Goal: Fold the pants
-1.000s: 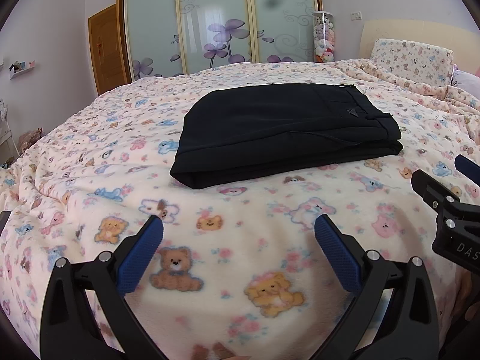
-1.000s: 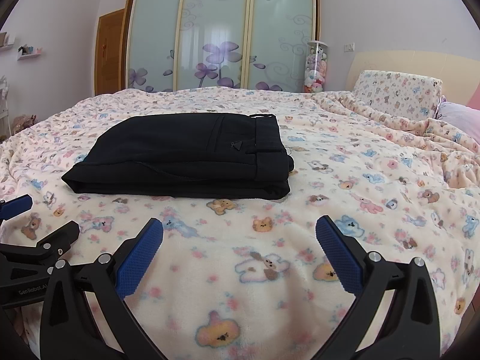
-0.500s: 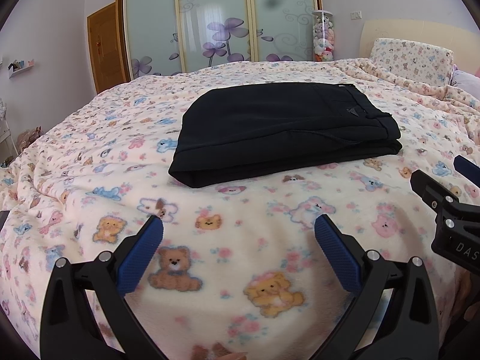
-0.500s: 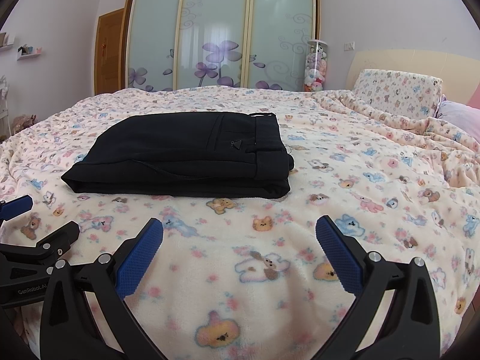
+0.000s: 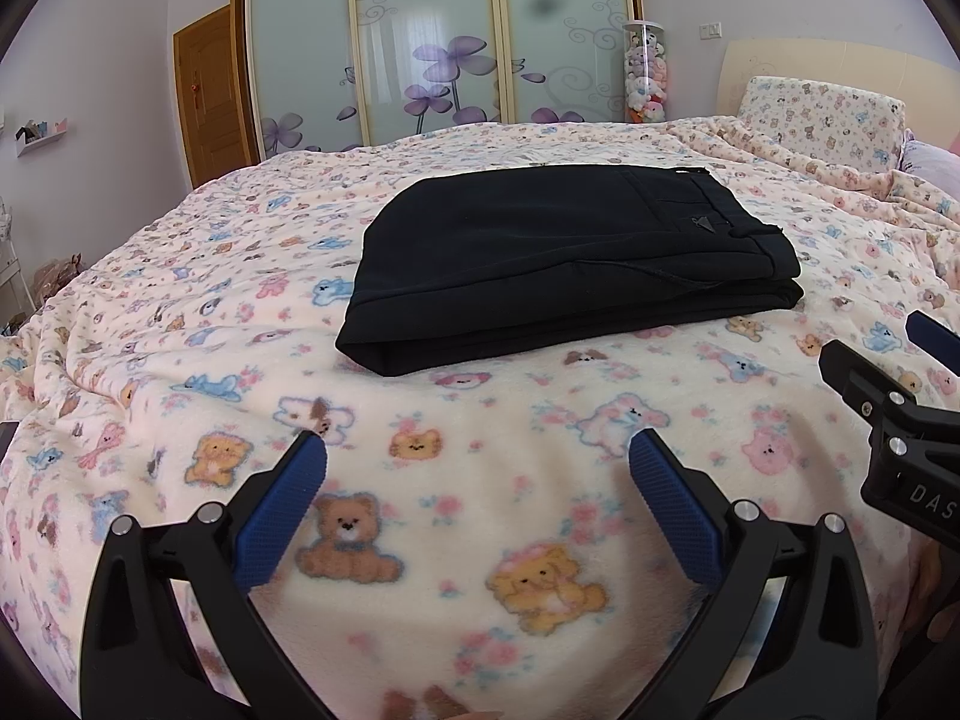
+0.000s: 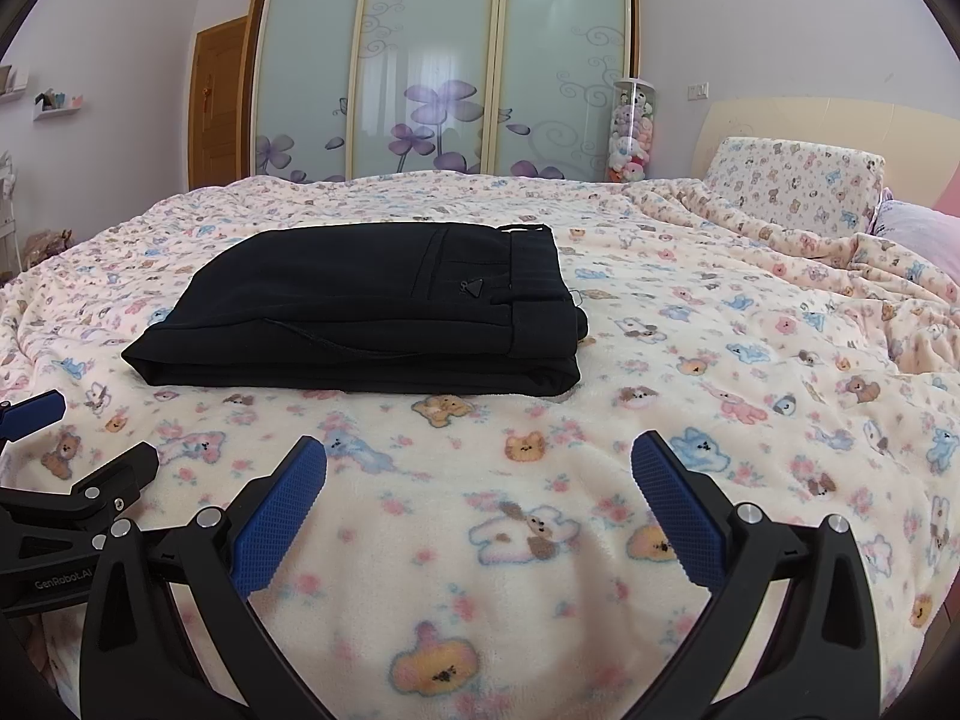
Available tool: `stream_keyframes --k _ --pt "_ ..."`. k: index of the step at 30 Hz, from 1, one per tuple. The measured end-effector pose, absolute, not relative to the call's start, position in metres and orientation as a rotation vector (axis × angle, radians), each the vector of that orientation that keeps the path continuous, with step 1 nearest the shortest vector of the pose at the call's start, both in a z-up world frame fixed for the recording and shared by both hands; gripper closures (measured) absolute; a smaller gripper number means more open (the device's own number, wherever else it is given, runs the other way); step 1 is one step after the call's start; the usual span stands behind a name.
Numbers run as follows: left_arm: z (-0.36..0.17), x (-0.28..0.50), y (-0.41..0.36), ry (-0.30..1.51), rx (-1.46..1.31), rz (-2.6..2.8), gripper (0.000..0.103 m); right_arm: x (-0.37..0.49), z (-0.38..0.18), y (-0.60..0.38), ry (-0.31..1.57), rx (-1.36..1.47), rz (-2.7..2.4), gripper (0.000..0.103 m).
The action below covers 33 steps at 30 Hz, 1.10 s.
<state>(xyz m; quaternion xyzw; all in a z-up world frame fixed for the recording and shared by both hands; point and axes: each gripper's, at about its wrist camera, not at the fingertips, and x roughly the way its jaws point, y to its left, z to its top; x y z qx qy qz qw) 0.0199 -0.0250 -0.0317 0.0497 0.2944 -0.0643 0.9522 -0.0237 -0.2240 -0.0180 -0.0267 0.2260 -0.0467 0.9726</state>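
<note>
Black pants (image 5: 564,258) lie folded into a flat rectangle in the middle of the bed, waistband at the right end; the right wrist view shows the same pants (image 6: 372,312) ahead and to the left. My left gripper (image 5: 477,474) is open, hovering over the blanket well short of the pants' near edge, nothing between its blue pads. My right gripper (image 6: 478,474) is open too, also held back from the pants and holding nothing. Each gripper shows at the edge of the other's view: the right one (image 5: 888,396), the left one (image 6: 72,480).
A pink teddy-bear blanket (image 6: 690,360) covers the bed. A matching pillow (image 6: 792,180) and headboard stand at the right. Sliding wardrobe doors (image 5: 432,42), a clear tube of plush toys (image 5: 645,72) and a wooden door (image 5: 207,90) are behind the bed.
Both grippers stay open and almost still. The pants sit slightly lower and to the left in the left wrist view, so that gripper drifted a little; the pants have not moved.
</note>
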Motion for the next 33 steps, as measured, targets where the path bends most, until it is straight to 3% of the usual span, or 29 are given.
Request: stream_keyframes --k 33 --pt "-0.0308 0.0199 -0.0249 0.595 0.103 -0.124 0.002 -0.0212 -0.0184 -0.2284 0.46 -0.054 -0.089 0.001"
